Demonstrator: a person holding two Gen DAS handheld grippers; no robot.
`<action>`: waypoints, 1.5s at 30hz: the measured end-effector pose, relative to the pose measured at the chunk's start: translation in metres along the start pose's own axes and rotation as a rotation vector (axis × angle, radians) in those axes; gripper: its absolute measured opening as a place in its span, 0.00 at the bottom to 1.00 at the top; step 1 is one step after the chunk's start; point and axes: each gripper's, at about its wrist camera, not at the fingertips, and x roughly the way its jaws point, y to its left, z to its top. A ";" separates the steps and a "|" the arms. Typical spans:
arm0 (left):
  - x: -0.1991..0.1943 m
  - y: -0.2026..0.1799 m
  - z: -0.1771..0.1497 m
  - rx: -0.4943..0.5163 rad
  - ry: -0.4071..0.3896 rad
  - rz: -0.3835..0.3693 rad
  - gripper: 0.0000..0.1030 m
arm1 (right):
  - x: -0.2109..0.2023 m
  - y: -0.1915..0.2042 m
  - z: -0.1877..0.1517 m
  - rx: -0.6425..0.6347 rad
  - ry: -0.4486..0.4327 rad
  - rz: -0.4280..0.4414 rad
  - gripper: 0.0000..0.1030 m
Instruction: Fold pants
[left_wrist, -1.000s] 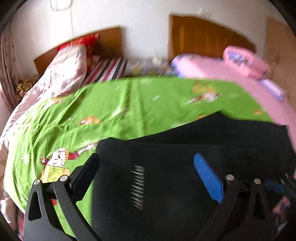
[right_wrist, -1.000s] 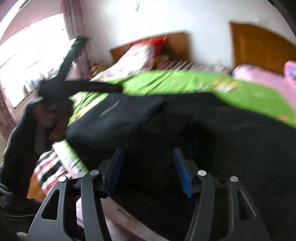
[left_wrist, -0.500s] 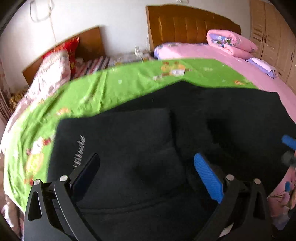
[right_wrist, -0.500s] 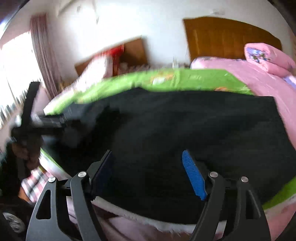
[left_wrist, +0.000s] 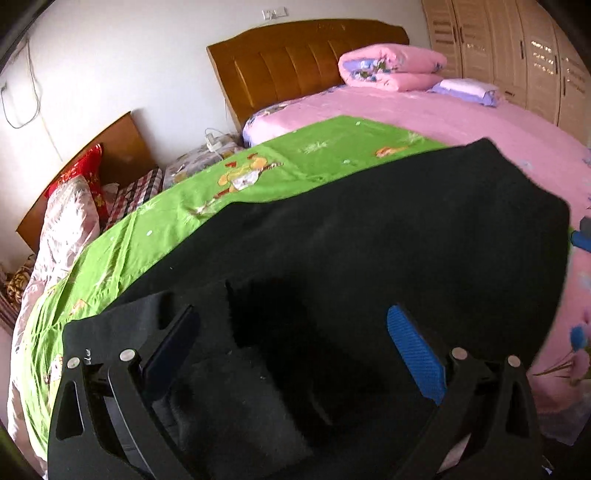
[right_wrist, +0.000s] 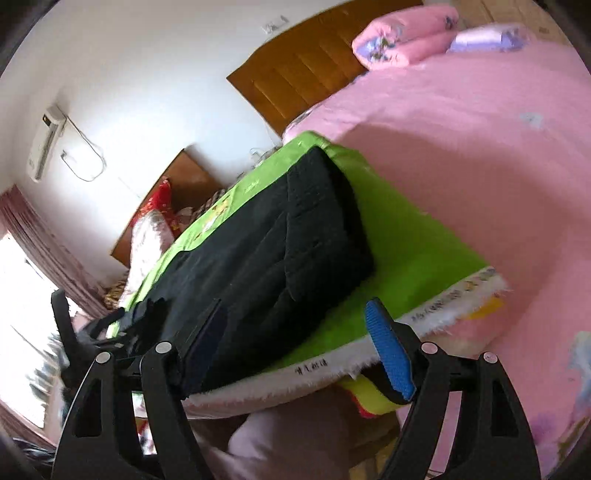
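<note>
The black pants (left_wrist: 369, 236) lie flat as a long folded strip on the green sheet (left_wrist: 258, 173), also seen in the right wrist view as pants (right_wrist: 280, 236). My left gripper (left_wrist: 291, 350) hovers low over their near part, open, with only cloth below its jaws. My right gripper (right_wrist: 295, 347) is open at the bed's front edge. Its dark finger (right_wrist: 203, 343) overlaps the pants' near corner, and its blue pad (right_wrist: 388, 354) is over the sheet's white hem. Nothing is pinched. The left gripper's dark frame (right_wrist: 70, 328) shows blurred at the pants' far end.
A pink bedspread (left_wrist: 461, 122) covers the bed to the right, with folded pink quilts (left_wrist: 391, 66) by the wooden headboard (left_wrist: 303, 62). Another bed with pillows (left_wrist: 70, 225) lies to the left. Wardrobe doors (left_wrist: 535, 55) stand at the far right.
Both grippers have swept to the right along the bed, and the right one has rolled. The right jaws have widened and pulled back from the pants, which now lie flat.
</note>
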 end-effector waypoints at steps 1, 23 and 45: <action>0.006 0.001 -0.001 -0.005 0.014 -0.001 0.98 | 0.002 0.001 0.002 -0.012 -0.001 -0.010 0.74; 0.036 0.007 -0.014 -0.034 0.054 -0.012 0.99 | 0.029 0.013 -0.002 0.010 0.101 0.127 0.81; 0.029 0.006 -0.015 -0.033 0.032 -0.020 0.98 | 0.043 0.003 0.009 0.181 -0.028 -0.031 0.39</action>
